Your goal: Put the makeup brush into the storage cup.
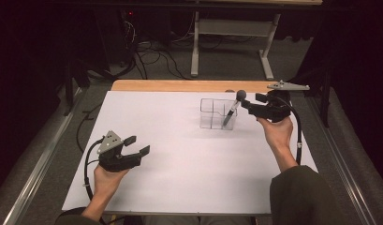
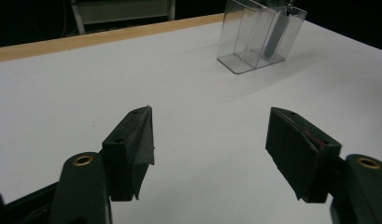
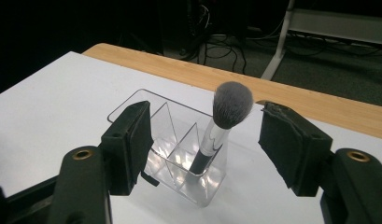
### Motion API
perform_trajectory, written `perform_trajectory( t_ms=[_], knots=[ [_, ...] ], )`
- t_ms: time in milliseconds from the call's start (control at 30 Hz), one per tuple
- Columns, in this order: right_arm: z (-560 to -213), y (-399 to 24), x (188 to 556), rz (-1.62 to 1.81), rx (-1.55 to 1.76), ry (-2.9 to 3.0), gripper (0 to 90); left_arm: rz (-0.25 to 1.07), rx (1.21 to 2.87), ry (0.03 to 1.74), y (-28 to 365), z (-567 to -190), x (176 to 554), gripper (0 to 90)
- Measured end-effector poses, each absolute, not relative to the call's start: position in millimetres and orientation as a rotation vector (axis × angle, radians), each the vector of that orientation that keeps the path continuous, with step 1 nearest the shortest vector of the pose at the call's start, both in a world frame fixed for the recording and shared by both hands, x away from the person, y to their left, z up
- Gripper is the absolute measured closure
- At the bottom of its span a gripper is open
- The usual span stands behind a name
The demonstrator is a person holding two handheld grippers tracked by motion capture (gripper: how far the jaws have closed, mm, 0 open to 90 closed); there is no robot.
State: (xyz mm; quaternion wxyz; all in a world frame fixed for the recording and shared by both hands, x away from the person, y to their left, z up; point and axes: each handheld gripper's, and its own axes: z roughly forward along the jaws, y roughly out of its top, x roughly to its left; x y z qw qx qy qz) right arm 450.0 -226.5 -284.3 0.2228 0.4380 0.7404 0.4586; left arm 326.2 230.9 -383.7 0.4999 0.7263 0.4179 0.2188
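Your right gripper (image 3: 205, 144) has its jaws spread wide and clamps nothing; in the right gripper view its two black pads frame the makeup brush (image 3: 220, 126) without touching it. That brush stands tilted in the near compartment of the clear acrylic organizer (image 3: 174, 154), handle down, grey bristle head up above the rim. In the high view the same gripper (image 1: 251, 103) sits at the right of the frame, just beside the organizer (image 1: 217, 114), with the brush (image 1: 234, 108) leaning toward it.

Your left gripper (image 2: 209, 149) is likewise released, jaws well apart over bare white tabletop (image 2: 86, 93), gripping nothing. In the high view it (image 1: 137, 146) rests at the lower left, well apart from the organizer.

The left gripper view catches the organizer (image 2: 258, 39) at its upper right, cut off at the top, so you see the dark handle (image 2: 272, 37) inside a compartment but not the bristles. The right gripper view gives you the bristle head and the dividers clearly.

Beyond the white surface runs the wooden table edge (image 1: 189, 85). Farther back, on the dark floor, lie cables (image 1: 151, 56) and the grey legs of another table (image 1: 231, 42).
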Motion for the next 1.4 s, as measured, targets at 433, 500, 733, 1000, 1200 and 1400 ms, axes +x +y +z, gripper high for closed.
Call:
perform_trajectory(
  t_ms=[433, 500, 733, 1000, 1200, 1400],
  knots=[
    [-283.4, -233.0, 438.7, 1.280, 1.196, 2.051, 36.4, 0.525, 1.756, 1.014, 231.2, -384.0, 326.4, 32.3],
    [-284.4, -234.5, 437.2, 1.285, 1.201, 2.049, 36.4, 0.525, 1.761, 1.012, 230.4, -384.1, 326.2, 32.3],
    [-286.0, -238.4, 434.4, 1.299, 1.204, 2.047, 36.4, 0.524, 1.757, 1.019, 231.4, -384.6, 326.9, 32.4],
    [-286.4, -244.1, 429.8, 1.308, 1.204, 2.039, 36.5, 0.524, 1.755, 1.017, 231.1, -384.2, 326.5, 32.4],
    [-286.3, -249.0, 423.9, 1.313, 1.205, 2.037, 36.5, 0.522, 1.755, 1.019, 231.2, -384.4, 326.7, 32.3],
    [-286.7, -255.5, 421.1, 1.323, 1.208, 2.029, 36.6, 0.523, 1.757, 1.020, 230.8, -384.5, 326.5, 32.3]
  ],
)
